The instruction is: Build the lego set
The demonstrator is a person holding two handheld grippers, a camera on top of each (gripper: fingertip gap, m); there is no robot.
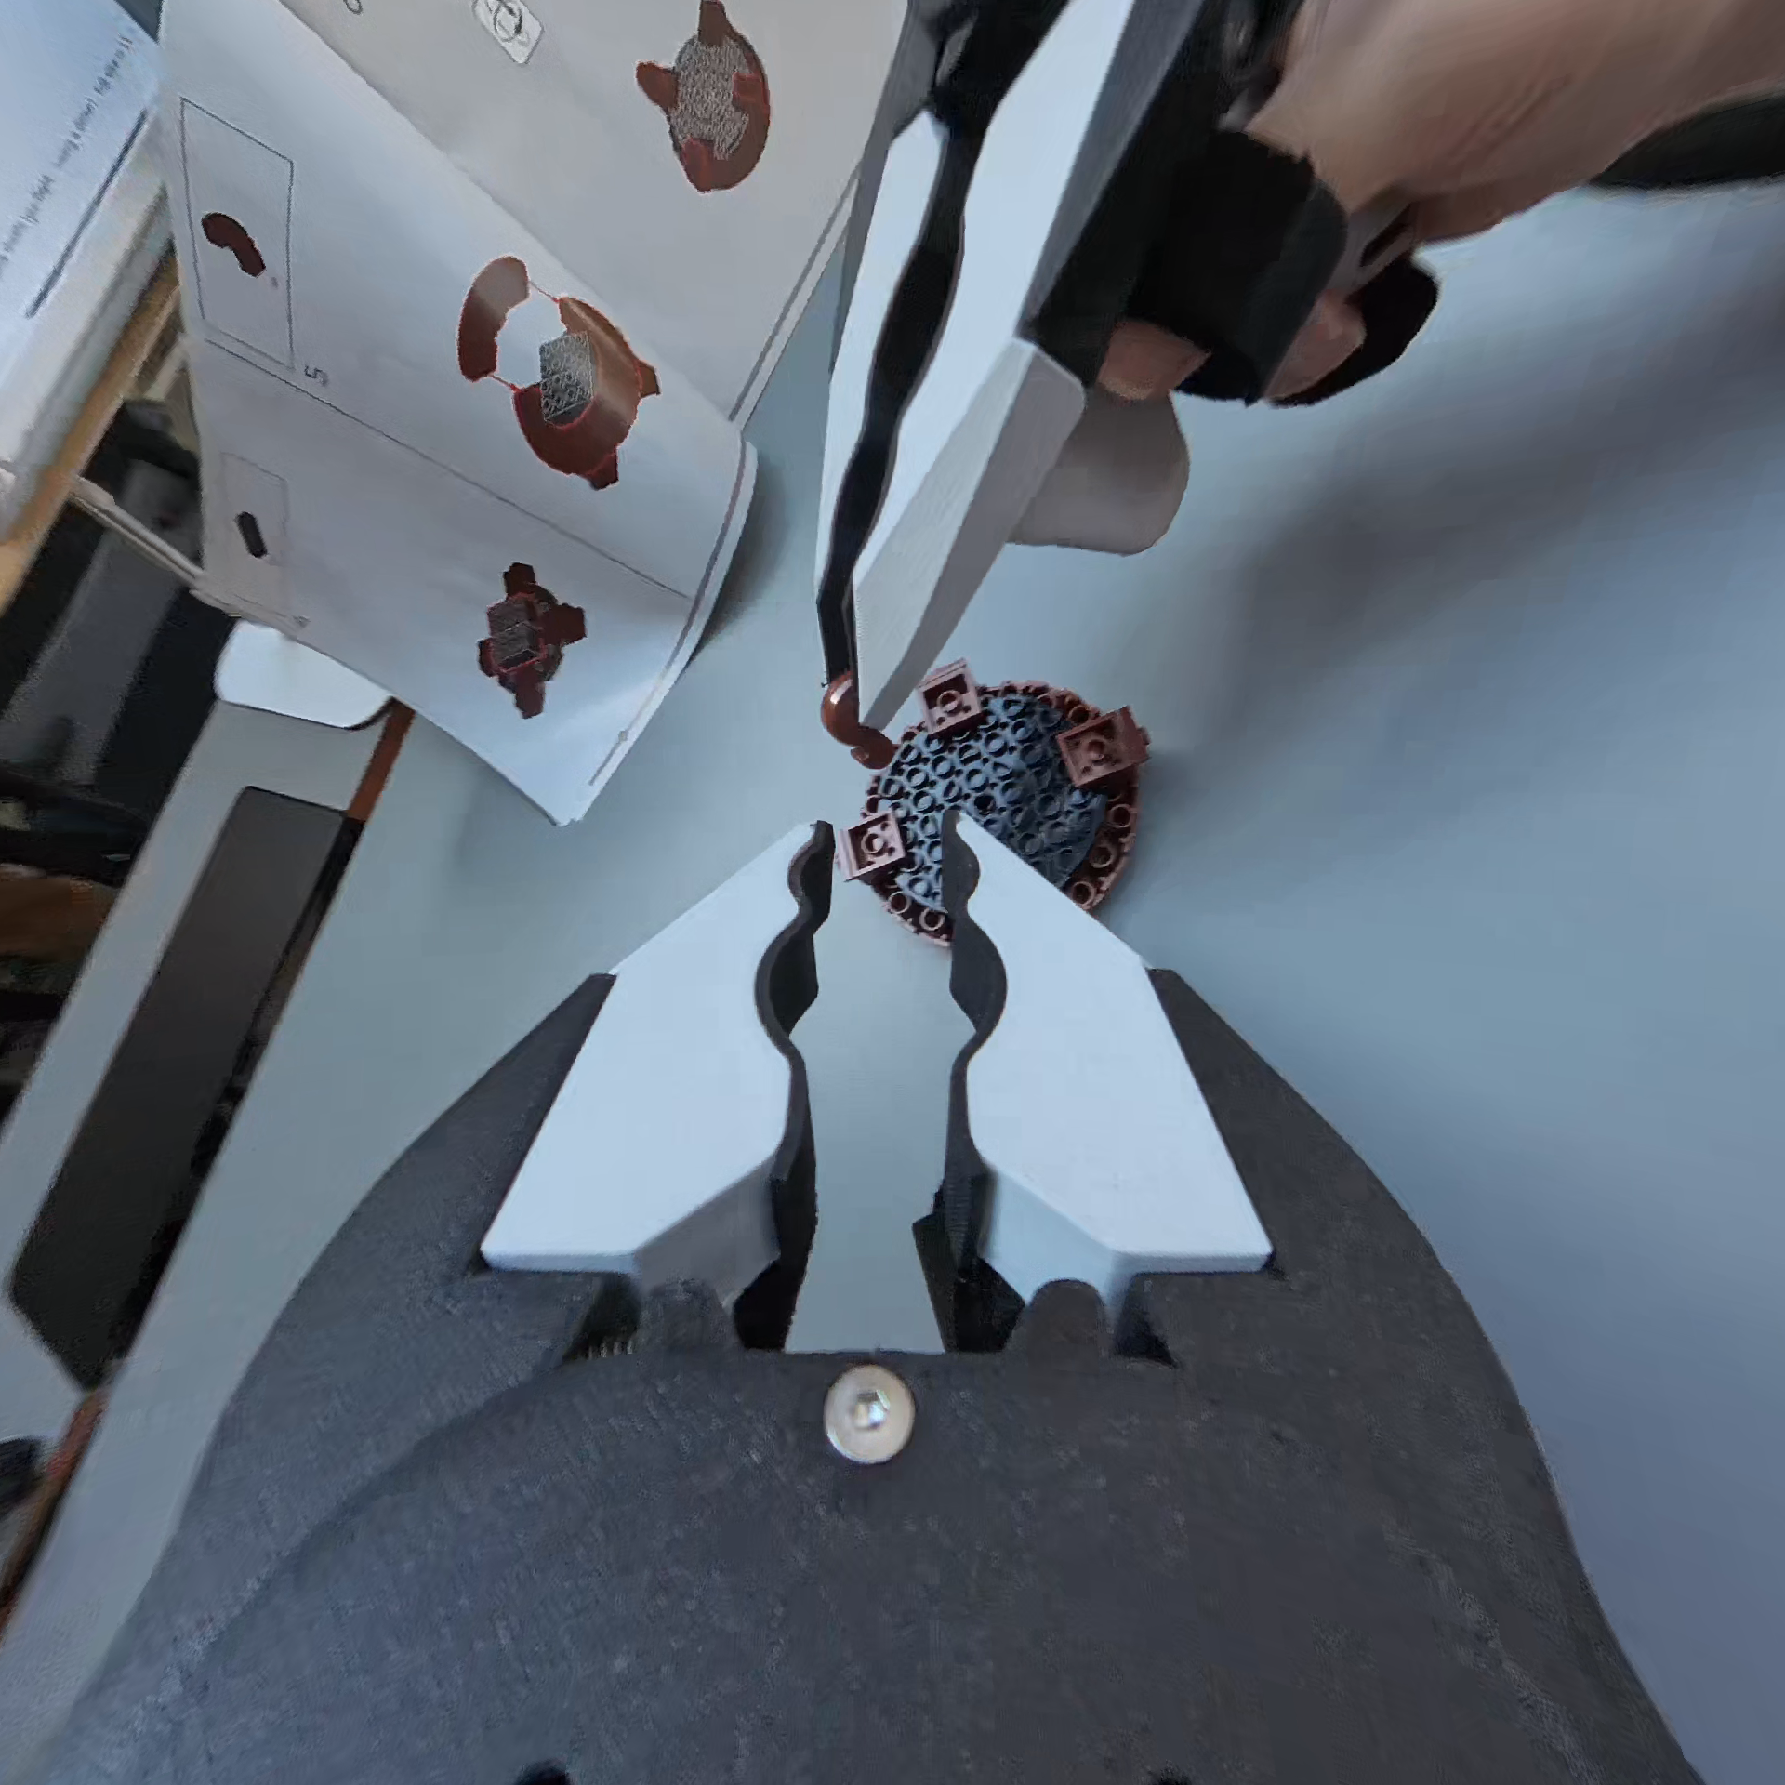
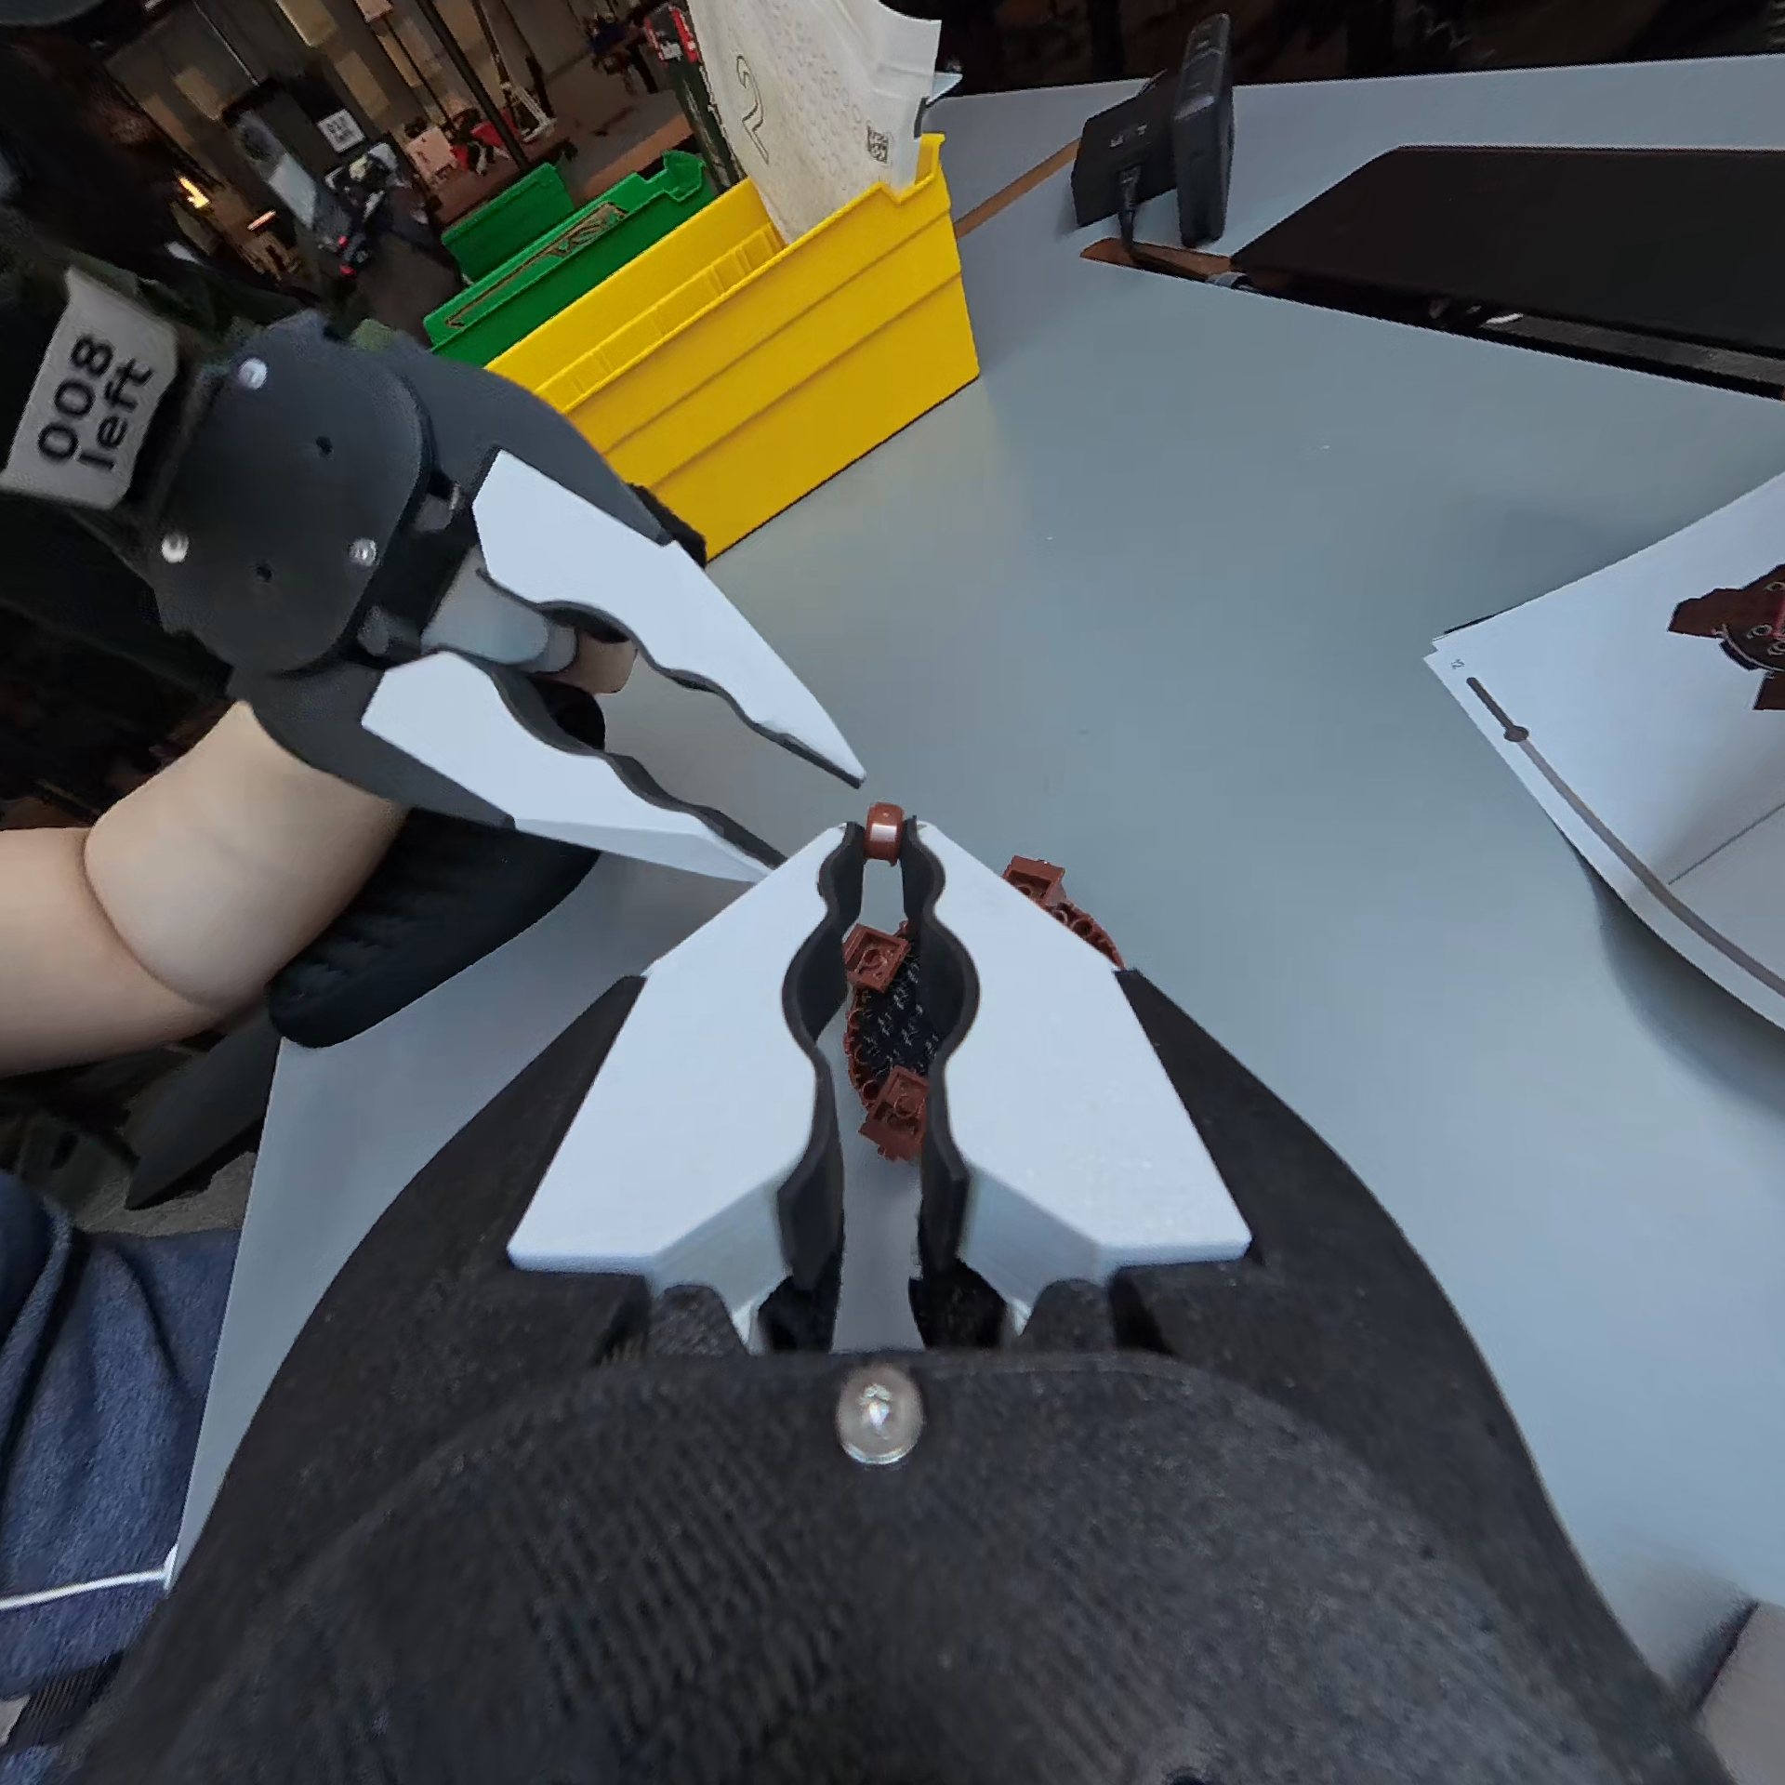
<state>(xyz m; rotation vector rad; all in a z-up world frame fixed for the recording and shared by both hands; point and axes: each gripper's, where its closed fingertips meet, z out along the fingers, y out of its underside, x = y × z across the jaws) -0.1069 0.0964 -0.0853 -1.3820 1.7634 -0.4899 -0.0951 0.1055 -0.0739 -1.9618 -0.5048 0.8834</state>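
The round lego build (image 1: 1005, 802) lies flat on the grey desk (image 1: 1449, 869): a black studded disc with a reddish-brown rim and three small brown square bricks standing on its edge. It serves as the landmark here.

Writing: the left tongs' body carries a white sticker (image 2: 87, 386) with dark printed characters. The open instruction booklet (image 1: 464, 386), up and to the left of the build in the left wrist view, shows printed step pictures and small step numbers; a second sheet (image 2: 1642, 802) lies to the right of the build in the right wrist view. A white bag (image 2: 811, 106) with a large printed numeral stands in a yellow bin (image 2: 773, 377), well beyond the build, with a green bin (image 2: 541, 251) behind it.

The right tongs (image 2: 884, 831) are nearly closed, pinching a small curved brown piece (image 1: 855, 724) at their very tips; the piece hangs just beside the build's rim, apart from it as far as can be told.

The left tongs (image 1: 889, 835) stand at a narrow gap and hold nothing; their tips hover at the build's near edge, with one square brick (image 1: 874, 845) showing between them
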